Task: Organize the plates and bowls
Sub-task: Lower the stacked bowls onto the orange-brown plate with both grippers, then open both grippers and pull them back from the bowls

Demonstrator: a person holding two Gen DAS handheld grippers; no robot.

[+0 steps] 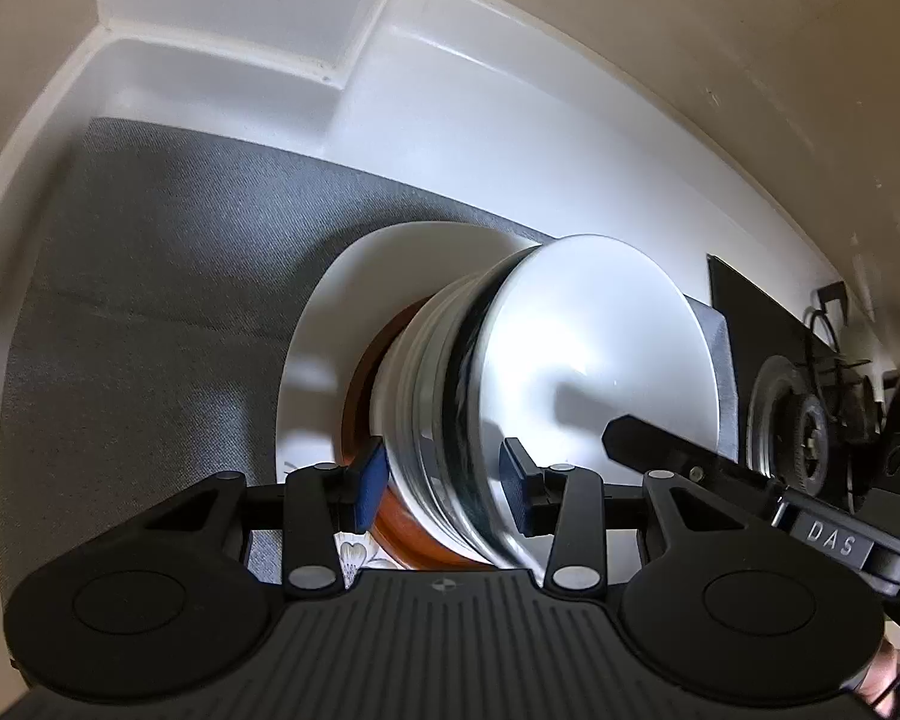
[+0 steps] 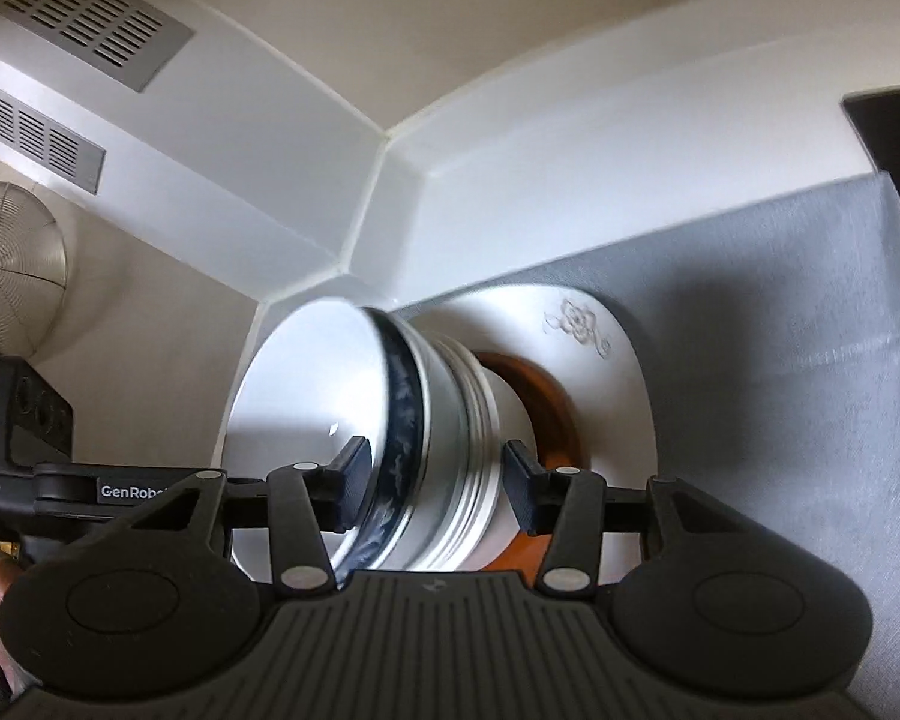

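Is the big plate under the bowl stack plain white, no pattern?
No. In the right wrist view the big plate carries a grey flower design near its rim.

Grey mat (image 1: 150, 276) on white counter (image 1: 426, 90); gas burner (image 1: 804, 420); wall vents (image 2: 78, 18); wire strainer (image 2: 12, 258).

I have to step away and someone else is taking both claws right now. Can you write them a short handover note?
Left claw: open, fingers either side of the stack's rim; grip not confirmed.
Right claw: open, straddling the opposite side likewise.
Things: stack of bowls, patterned bowl on top, on a brown dish over a white plate, all on the grey mat near the wall corner.
Done: the dishes are nested in one pile.
Left: whether the pile should move elsewhere cannot be told from these views.
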